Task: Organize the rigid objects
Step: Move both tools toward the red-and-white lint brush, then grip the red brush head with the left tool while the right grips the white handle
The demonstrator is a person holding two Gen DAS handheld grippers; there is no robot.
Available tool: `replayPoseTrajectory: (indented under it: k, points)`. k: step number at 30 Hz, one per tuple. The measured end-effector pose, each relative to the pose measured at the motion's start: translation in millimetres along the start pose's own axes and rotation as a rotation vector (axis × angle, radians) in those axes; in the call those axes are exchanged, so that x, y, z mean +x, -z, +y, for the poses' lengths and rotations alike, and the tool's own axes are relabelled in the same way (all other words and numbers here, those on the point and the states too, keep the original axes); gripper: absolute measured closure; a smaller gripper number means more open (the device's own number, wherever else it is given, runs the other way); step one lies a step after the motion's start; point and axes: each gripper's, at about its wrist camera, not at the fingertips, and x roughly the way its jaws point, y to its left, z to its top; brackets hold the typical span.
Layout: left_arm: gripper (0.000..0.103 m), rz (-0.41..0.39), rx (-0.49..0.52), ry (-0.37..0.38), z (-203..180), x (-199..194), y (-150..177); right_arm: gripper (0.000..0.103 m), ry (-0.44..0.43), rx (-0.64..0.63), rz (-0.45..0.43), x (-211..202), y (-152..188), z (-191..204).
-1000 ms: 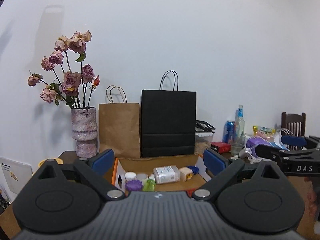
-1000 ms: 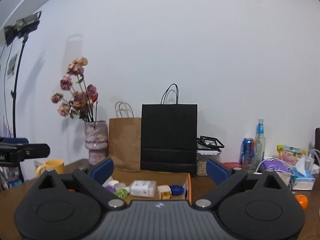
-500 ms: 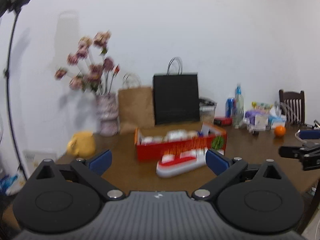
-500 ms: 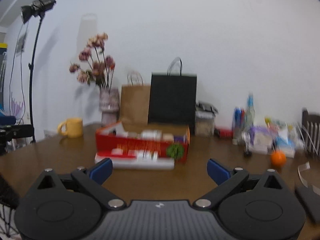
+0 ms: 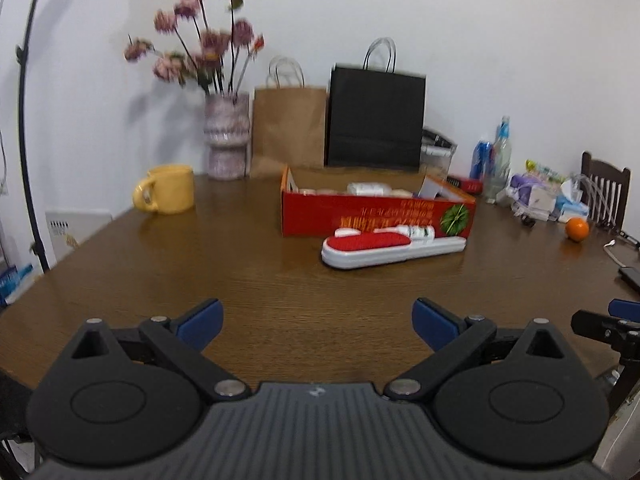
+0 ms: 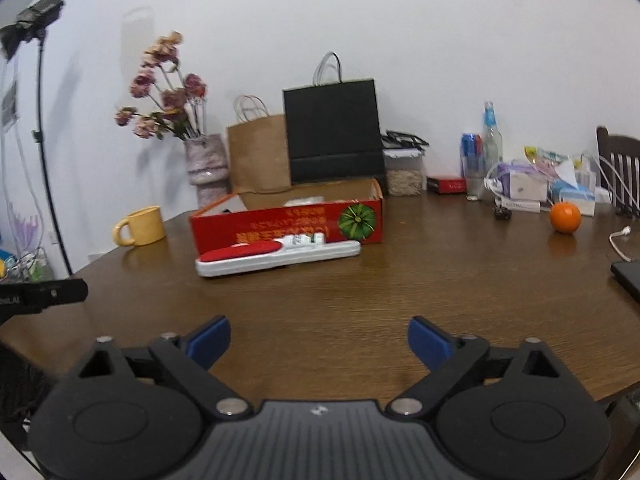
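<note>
Left gripper jaws wide apart, nothing between; right gripper jaws closing, nothing between.

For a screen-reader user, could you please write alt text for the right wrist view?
An empty right hand-held gripper, jaws closing, points across a wooden table at a white-and-red brush case lying before an open red box.

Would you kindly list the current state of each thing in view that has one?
Red cardboard box: open-topped, small items inside.
White lint brush with red pad: lying flat, in front of box.
Yellow ceramic mug: upright.
Left gripper: open, empty.
Right gripper: jaws closing, nothing between them.
Black paper bag: standing upright.
</note>
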Motion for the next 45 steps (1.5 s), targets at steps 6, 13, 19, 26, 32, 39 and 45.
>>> replayPoseTrajectory:
  k: [6,13,19,26,32,39,45]
  points:
    - [0.001,0.069,-0.040,0.071,0.6,68.4,-28.8,0.014,-0.014,0.014,0.050,60.9,-33.8,-22.5]
    - [0.016,0.121,-0.053,0.040,-6.2,163.4,-60.7,0.040,-0.043,0.001,0.128,174.1,-90.2,-53.0]
    - [0.025,0.172,-0.128,0.051,0.9,212.1,-68.1,0.055,-0.033,-0.013,0.196,251.2,-110.3,-61.3]
    - [0.037,0.208,-0.217,0.129,16.7,229.8,-58.7,0.075,-0.034,-0.070,0.258,267.2,-93.8,-58.1]
    - [0.039,0.194,-0.204,0.099,15.4,228.2,-60.0,0.071,-0.036,0.056,0.201,256.2,-110.4,-78.4]
    - [0.039,0.184,-0.188,0.084,12.7,229.3,-61.2,0.072,-0.082,0.096,0.246,263.3,-99.2,-74.4]
    - [0.035,0.171,-0.168,0.048,9.5,224.8,-64.9,0.073,-0.070,0.094,0.264,262.6,-95.7,-72.0]
